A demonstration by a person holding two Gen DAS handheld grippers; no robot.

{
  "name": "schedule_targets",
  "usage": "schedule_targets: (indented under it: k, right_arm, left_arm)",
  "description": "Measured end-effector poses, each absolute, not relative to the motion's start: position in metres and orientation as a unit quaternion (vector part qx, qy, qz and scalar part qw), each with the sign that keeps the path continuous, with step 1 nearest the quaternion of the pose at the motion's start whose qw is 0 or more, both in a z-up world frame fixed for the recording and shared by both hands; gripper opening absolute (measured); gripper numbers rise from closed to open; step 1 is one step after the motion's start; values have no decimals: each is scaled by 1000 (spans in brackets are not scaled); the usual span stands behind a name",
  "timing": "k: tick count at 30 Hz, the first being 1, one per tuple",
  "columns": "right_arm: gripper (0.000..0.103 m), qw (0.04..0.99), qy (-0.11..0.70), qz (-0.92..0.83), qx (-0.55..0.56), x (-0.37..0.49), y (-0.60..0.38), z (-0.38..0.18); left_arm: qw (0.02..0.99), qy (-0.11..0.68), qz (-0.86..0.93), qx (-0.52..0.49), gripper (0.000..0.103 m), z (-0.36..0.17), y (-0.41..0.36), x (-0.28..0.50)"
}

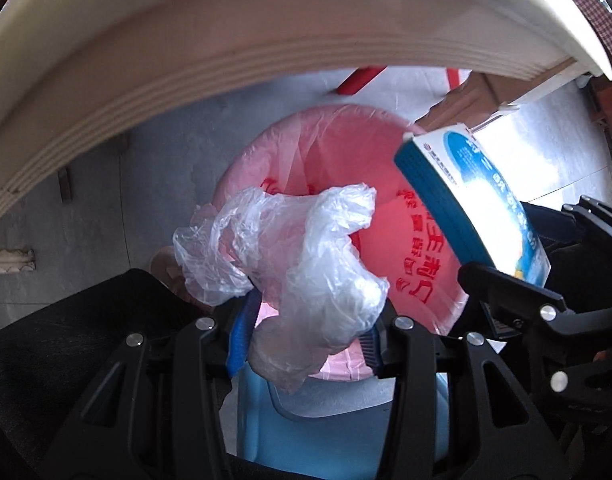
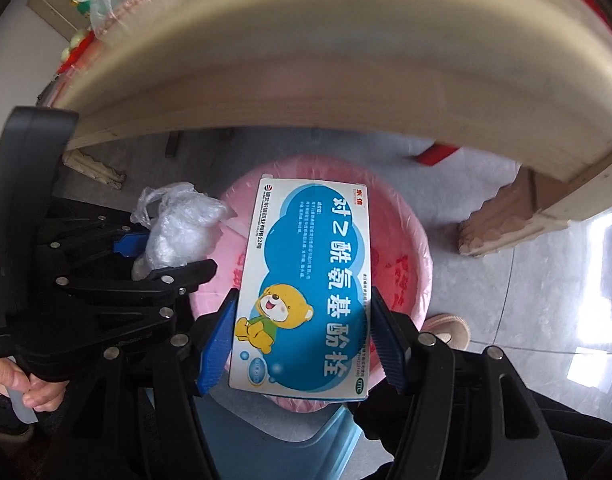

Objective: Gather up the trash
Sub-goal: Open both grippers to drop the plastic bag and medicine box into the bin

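Note:
A bin lined with a pink bag stands on the floor under the table edge. My left gripper is shut on a crumpled clear plastic bag, which hangs over the near left of the bin's mouth. My right gripper is shut on a blue and white medicine box printed with a yellow bear; its blue pads grip the long sides. The box hangs above the bin's opening. The two grippers are side by side, the left one beside the right in the right wrist view.
A cream table edge arches over the bin. A carved table leg stands at the right. A pale blue plastic stool lies below the grippers. A shoe rests on the grey floor. A person's hand holds the left gripper.

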State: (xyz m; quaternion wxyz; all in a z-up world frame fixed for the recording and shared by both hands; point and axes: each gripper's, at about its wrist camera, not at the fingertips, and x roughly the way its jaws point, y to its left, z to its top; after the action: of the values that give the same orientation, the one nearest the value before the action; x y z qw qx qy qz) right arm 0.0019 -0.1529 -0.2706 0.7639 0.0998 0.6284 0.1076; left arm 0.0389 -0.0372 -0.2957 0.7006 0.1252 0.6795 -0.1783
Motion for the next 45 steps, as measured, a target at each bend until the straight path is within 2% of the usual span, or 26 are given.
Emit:
schedule_targets:
  k: [12, 17, 21, 23, 26, 28, 45]
  right_arm:
    - [61, 710, 685, 94, 133, 17, -169, -337]
    - [61, 701, 694, 100, 128, 21, -164, -346]
    - [62, 700, 696, 102, 122, 24, -161, -349]
    - [64, 699, 696, 101, 127, 26, -162, -350]
    - [72, 700, 695, 93, 135, 28, -167, -351]
    - [73, 701, 694, 91, 139, 29, -169, -351]
    - [73, 698, 694, 86, 157, 31, -175, -352]
  left_arm:
    - [640, 741, -173, 105, 44, -357, -49, 56]
    - [629, 752, -169, 99, 45, -369, -49, 60]
    - [627, 756, -159, 102, 52, -368, -48, 63]
    - [621, 763, -149, 102, 63, -370, -42, 65]
    - [621, 766, -142, 91, 67, -372, -36, 68]
    - [622, 764, -143, 91, 70, -370, -36, 65]
    - [632, 757, -146, 85, 71, -364, -35, 62]
